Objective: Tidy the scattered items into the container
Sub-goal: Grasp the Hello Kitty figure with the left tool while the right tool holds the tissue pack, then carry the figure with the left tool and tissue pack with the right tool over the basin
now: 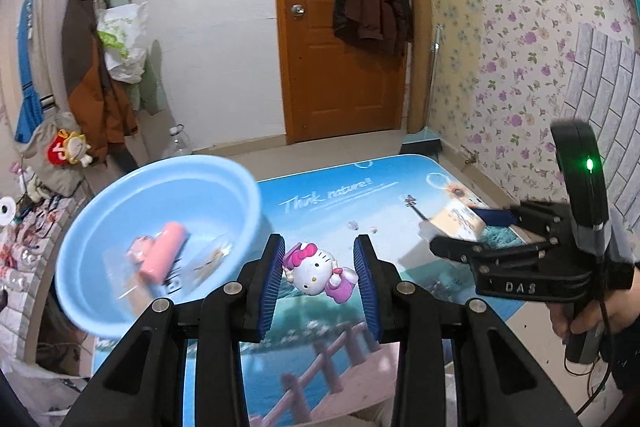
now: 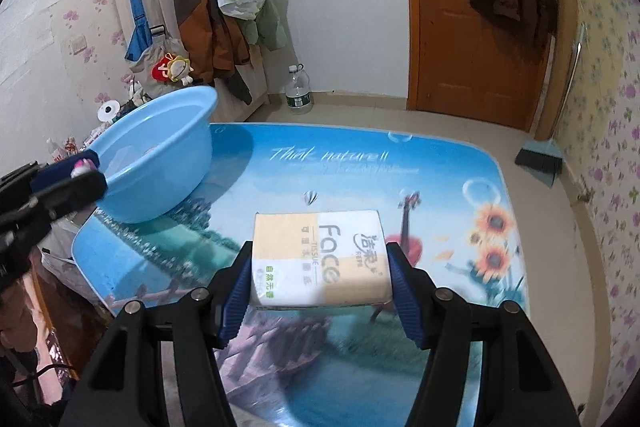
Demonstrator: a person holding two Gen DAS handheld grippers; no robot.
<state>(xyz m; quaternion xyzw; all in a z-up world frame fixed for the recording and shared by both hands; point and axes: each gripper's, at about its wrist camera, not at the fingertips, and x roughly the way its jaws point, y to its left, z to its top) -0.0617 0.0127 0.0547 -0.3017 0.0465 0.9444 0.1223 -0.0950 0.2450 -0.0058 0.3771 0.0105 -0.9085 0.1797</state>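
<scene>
Carry step: left tongs [image 1: 319, 275] clamped on cat figurine [image 1: 316, 273], right tongs [image 2: 320, 291] clamped on tissue pack [image 2: 320, 259]. Next: reach over blue basin [image 1: 100, 227], release.

Black linkage grippers: left gripper [image 1: 320, 277], right gripper [image 2: 320, 285], ridged blue pads, silver screws, "DAS" lettering.

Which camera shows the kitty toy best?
The left wrist view. There the Hello Kitty figurine sits in plain sight between the left gripper's blue pads, face and pink bow clear. The right wrist view shows only a small pink-and-white bit of it, poking out of that gripper at the left edge.
</scene>
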